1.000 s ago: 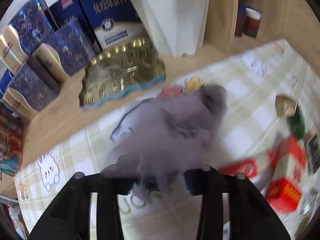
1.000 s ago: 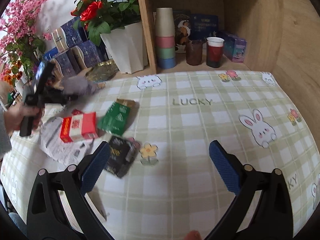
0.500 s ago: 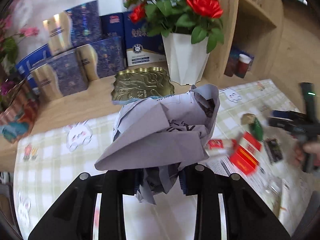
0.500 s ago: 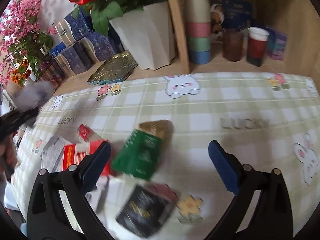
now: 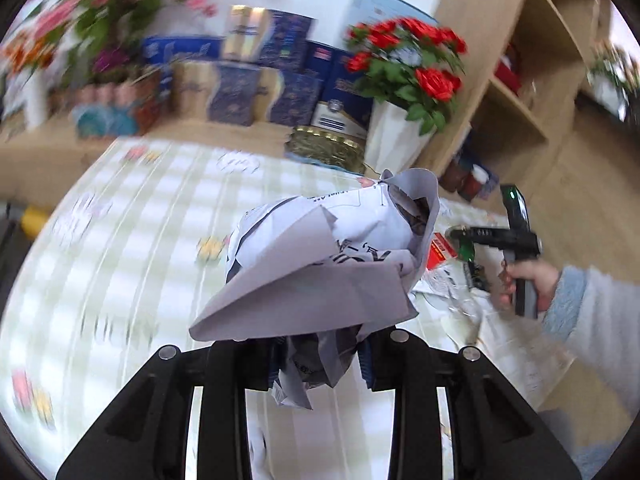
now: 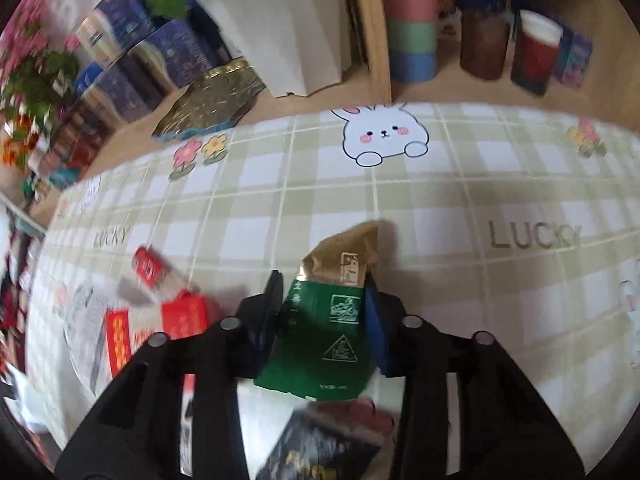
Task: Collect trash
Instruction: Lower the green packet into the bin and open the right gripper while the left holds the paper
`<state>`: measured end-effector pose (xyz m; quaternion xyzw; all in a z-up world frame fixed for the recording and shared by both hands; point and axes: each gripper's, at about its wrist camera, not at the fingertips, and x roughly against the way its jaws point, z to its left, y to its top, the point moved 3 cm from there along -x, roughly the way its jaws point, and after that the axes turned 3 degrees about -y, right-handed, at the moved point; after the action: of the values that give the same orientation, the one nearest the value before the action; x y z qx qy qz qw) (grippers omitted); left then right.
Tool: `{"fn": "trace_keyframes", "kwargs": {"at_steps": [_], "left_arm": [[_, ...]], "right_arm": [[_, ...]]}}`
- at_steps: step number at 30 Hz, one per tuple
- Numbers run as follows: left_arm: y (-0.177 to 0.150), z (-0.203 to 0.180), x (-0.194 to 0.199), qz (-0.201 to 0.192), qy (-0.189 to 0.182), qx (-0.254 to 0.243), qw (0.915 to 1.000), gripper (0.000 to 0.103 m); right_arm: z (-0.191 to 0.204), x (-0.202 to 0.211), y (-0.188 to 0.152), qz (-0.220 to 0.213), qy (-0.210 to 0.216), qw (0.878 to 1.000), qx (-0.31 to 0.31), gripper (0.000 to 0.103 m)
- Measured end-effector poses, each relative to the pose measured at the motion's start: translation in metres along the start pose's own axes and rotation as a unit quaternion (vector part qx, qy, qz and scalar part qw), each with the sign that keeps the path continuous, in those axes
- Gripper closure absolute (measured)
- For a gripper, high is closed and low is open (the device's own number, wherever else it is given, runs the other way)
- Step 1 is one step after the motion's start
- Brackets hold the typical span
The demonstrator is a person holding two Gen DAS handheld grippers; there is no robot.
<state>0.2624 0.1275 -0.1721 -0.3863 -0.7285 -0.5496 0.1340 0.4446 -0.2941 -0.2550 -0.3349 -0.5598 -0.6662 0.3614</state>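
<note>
A second ago my right hand-held gripper (image 6: 322,312) hung wide open above the tabletop (image 6: 440,200); now its jaws have come in on either side of the green packet (image 6: 320,328), which lies on the checked cloth with its gold end pointing away from me. The pads look to be touching its edges, though blur keeps me from saying whether they truly pinch it yet or whether it has left the cloth at all.

My left hand-held gripper (image 5: 320,356) has kept its jaws nearly closed on the crumpled paper (image 5: 320,264) and has carried it up and off to the side, well clear of the cloth.

So one piece is already collected and a second is about to be. Left behind are the red boxes (image 6: 160,320), a black packet (image 6: 320,452) just under my right jaws, and a printed sheet (image 6: 86,320) beneath the red ones. No bin shows in either view.
</note>
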Motion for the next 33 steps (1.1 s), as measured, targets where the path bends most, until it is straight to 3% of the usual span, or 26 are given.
{"fn": "trace_keyframes", "kwargs": {"at_steps": [4, 7, 11, 19, 25, 33], "left_arm": [[-0.027, 0.007, 0.020, 0.005, -0.002, 0.060, 0.9982, 0.073], [-0.038, -0.006, 0.026, 0.021, -0.003, 0.052, 0.9984, 0.073], [-0.046, -0.039, 0.042, 0.012, -0.035, 0.040, 0.9985, 0.073], [-0.076, -0.113, 0.068, 0.010, -0.073, -0.008, 0.9972, 0.073], [-0.114, -0.136, 0.088, 0.026, -0.096, -0.004, 0.9950, 0.073], [-0.152, -0.132, 0.117, 0.039, -0.079, -0.012, 0.9961, 0.073]], "right_arm": [[0.005, 0.044, -0.016, -0.034, 0.013, 0.999, 0.010, 0.068], [0.010, 0.081, -0.032, -0.054, 0.028, 0.998, 0.015, 0.068], [0.020, 0.128, -0.063, -0.073, 0.052, 0.996, 0.030, 0.068], [0.043, 0.210, -0.145, -0.095, 0.102, 0.989, 0.056, 0.068], [0.067, 0.242, -0.219, -0.102, 0.130, 0.984, 0.073, 0.068], [0.095, 0.245, -0.307, -0.085, 0.176, 0.978, 0.077, 0.068]]}}
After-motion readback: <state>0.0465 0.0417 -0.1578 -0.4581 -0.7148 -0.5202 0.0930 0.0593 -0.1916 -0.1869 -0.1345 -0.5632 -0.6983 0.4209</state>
